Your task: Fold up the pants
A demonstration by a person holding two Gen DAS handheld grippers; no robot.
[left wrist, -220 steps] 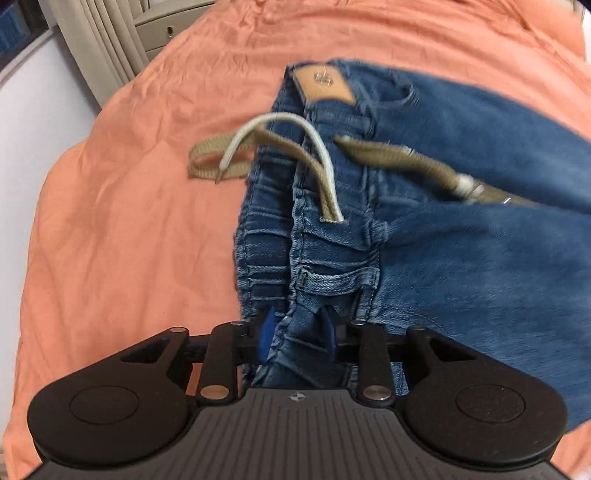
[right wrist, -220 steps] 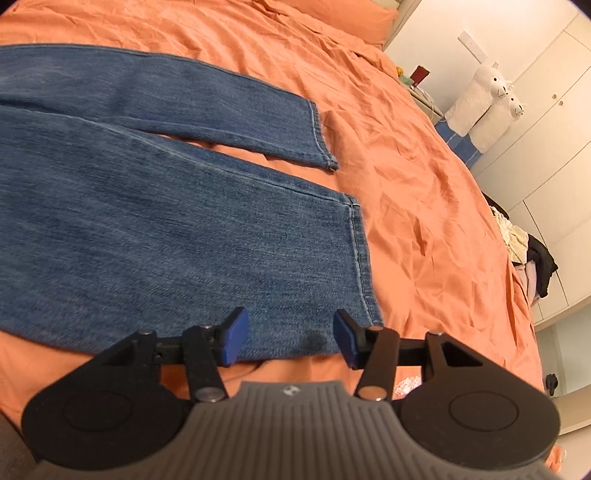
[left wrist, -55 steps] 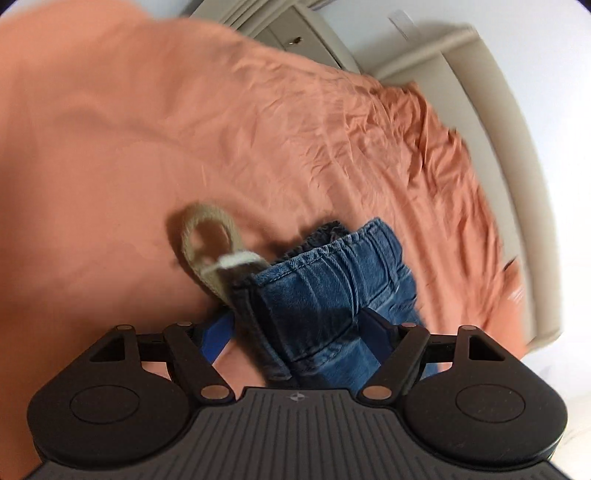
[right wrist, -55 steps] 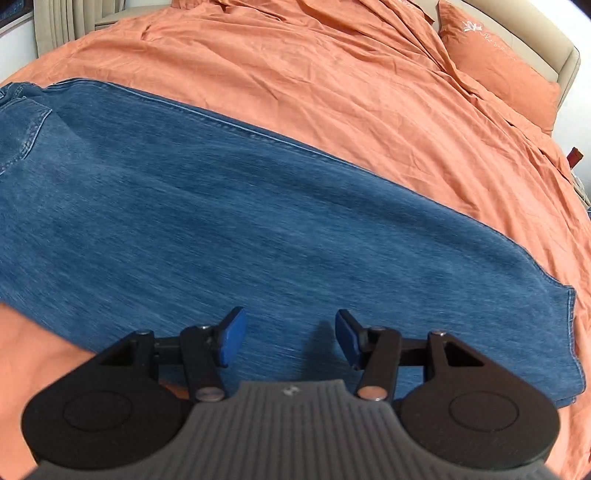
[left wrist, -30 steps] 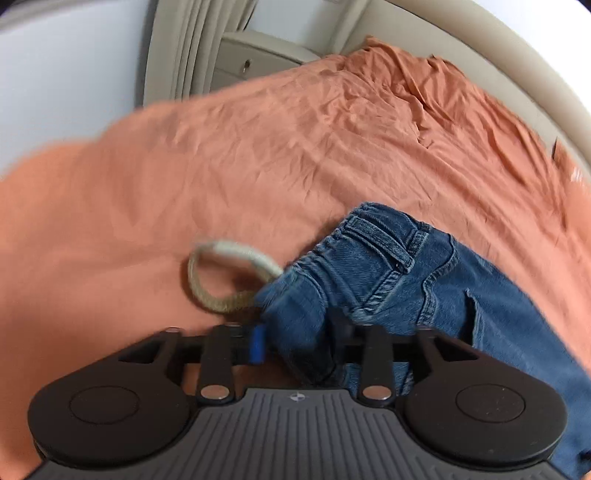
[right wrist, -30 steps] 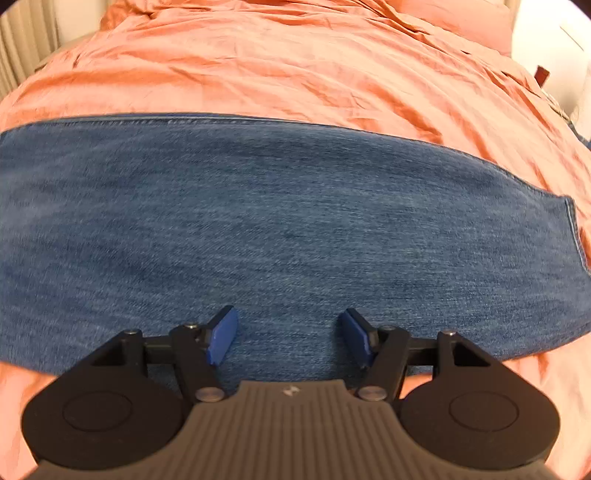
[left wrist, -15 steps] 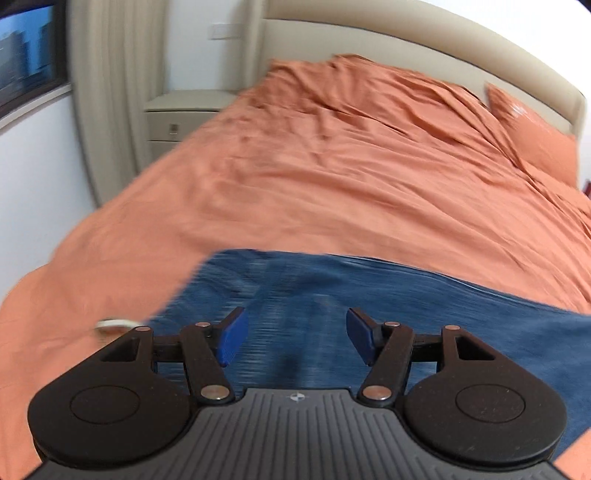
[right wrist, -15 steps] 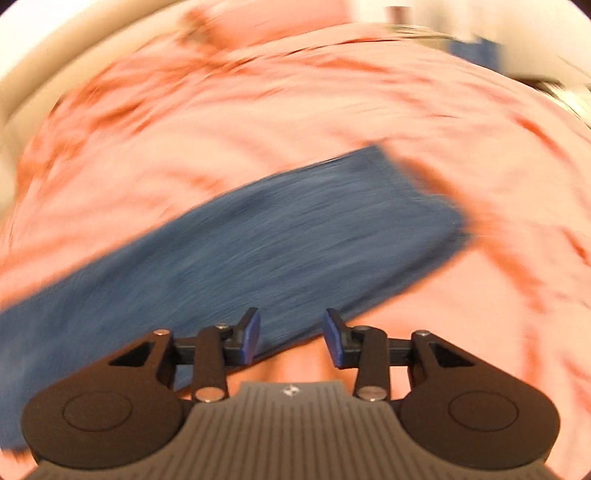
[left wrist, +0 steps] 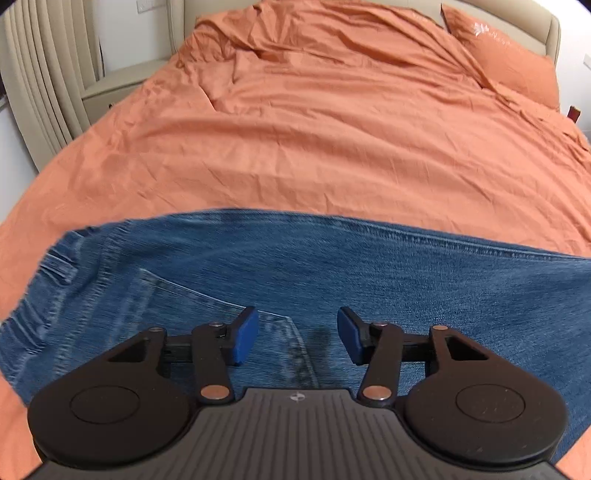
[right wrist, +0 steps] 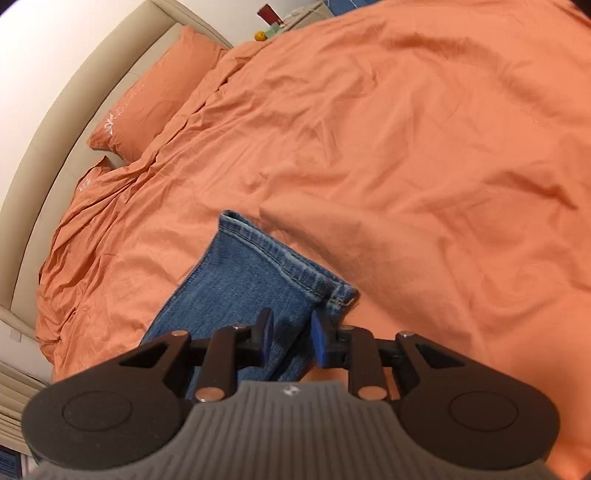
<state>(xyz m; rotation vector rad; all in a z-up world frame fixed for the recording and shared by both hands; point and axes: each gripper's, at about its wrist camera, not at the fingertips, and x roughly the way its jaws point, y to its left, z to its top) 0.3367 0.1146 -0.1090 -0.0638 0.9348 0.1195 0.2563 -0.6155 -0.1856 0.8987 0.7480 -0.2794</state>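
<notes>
Left wrist view, left to right: beige pleated curtains (left wrist: 44, 77) are seen at the far left edge, with a pale bedside cabinet (left wrist: 122, 83) just beside them. The bed is covered by a wrinkled orange duvet (left wrist: 332, 140), and an orange pillow (left wrist: 517, 70) is set against the beige padded headboard (left wrist: 498, 14) at upper right. The blue denim pants (left wrist: 369, 266) are laid flat across the near part of the bed, waistband and belt loops at the left, a stitched back pocket in the middle, the leg running off to the right. The left gripper (left wrist: 297, 338) is held over the pocket area with its blue-padded fingers spread wide; nothing is held between them.

Right wrist view, left to right: the headboard and two orange pillows are seen at the left. The hem end of the pants leg (right wrist: 258, 273) is seen at centre, lying on the duvet. The right gripper (right wrist: 291, 338) is placed at the near corner of the hem, fingers drawn close with denim between the pads; whether the cloth is fully pinched cannot be told. Small items on a distant surface at the top are too small to identify.
</notes>
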